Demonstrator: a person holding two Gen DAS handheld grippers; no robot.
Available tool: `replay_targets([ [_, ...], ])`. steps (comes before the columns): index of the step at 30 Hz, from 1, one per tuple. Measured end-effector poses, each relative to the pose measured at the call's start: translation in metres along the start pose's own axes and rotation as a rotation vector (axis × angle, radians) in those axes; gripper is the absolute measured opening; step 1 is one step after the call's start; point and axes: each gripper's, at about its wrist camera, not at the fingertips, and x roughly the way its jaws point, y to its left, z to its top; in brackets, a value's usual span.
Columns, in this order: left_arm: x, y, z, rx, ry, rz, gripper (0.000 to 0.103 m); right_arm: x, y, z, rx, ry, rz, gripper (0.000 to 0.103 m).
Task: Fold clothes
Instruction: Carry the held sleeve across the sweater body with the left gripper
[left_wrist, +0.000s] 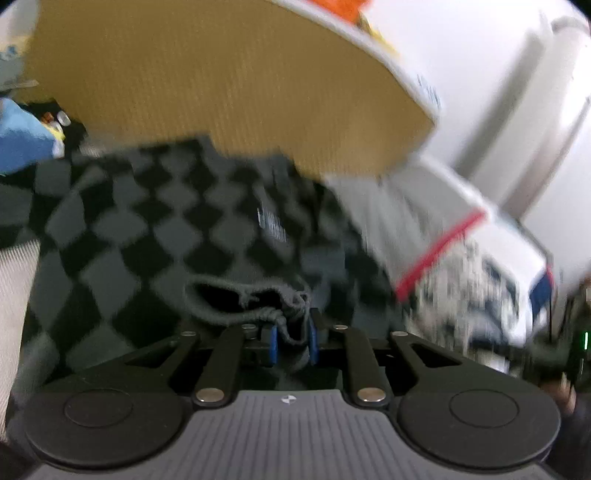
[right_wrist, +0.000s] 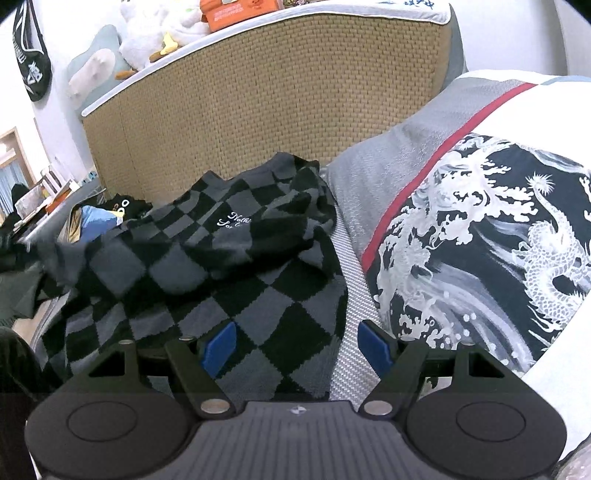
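A black and grey checkered knit sweater lies crumpled on the bed, with white script lettering on its chest. In the left wrist view the same sweater fills the middle, blurred. My left gripper is shut on a grey ribbed edge of the sweater, pinched between its blue pads. My right gripper is open, its blue pads spread wide just above the sweater's near right edge, holding nothing.
A tan woven headboard stands behind the sweater, with plush toys and an orange box on its top ledge. A pillow with a dragon print and red stripe lies at the right. A blue penguin plush sits at the left.
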Motion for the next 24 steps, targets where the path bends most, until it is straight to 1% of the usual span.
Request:
replay_targets([
  [2, 0.001, 0.001, -0.010, 0.011, 0.051, -0.007, 0.020, 0.004, 0.002, 0.000, 0.012, -0.002, 0.001, 0.077],
  [4, 0.003, 0.004, -0.019, 0.024, 0.098, 0.004, 0.032, 0.008, 0.006, 0.001, 0.026, -0.003, 0.003, 0.077],
  [7, 0.002, 0.004, -0.032, 0.061, 0.147, 0.022, 0.033, 0.016, 0.024, 0.004, -0.021, 0.025, 0.024, 0.077],
  [9, 0.000, 0.007, -0.038, 0.038, 0.163, 0.031, 0.034, 0.019, 0.038, 0.005, -0.066, 0.034, 0.029, 0.077],
  [11, -0.008, 0.010, -0.044, 0.024, 0.156, 0.022, 0.040, 0.023, 0.049, 0.007, -0.099, 0.039, 0.024, 0.077],
  [13, -0.017, 0.013, -0.047, 0.000, 0.133, 0.021, 0.057, 0.026, 0.057, 0.010, -0.110, 0.045, 0.021, 0.077],
  [15, -0.025, 0.015, -0.049, -0.032, 0.103, 0.018, 0.061, 0.029, 0.062, 0.012, -0.117, 0.051, 0.019, 0.077],
  [16, -0.023, 0.017, -0.048, -0.054, 0.096, 0.029, 0.064, 0.030, 0.065, 0.014, -0.122, 0.053, 0.020, 0.077],
  [19, -0.018, 0.024, -0.045, -0.113, 0.075, 0.062, 0.065, 0.036, 0.071, 0.017, -0.132, 0.066, 0.017, 0.077],
  [21, -0.003, 0.028, -0.043, -0.096, 0.082, 0.096, 0.066, 0.041, 0.074, 0.020, -0.132, 0.076, 0.018, 0.077],
  [24, 0.031, 0.037, -0.040, -0.028, 0.141, 0.125, 0.066, 0.047, 0.081, 0.025, -0.147, 0.075, 0.007, 0.077],
])
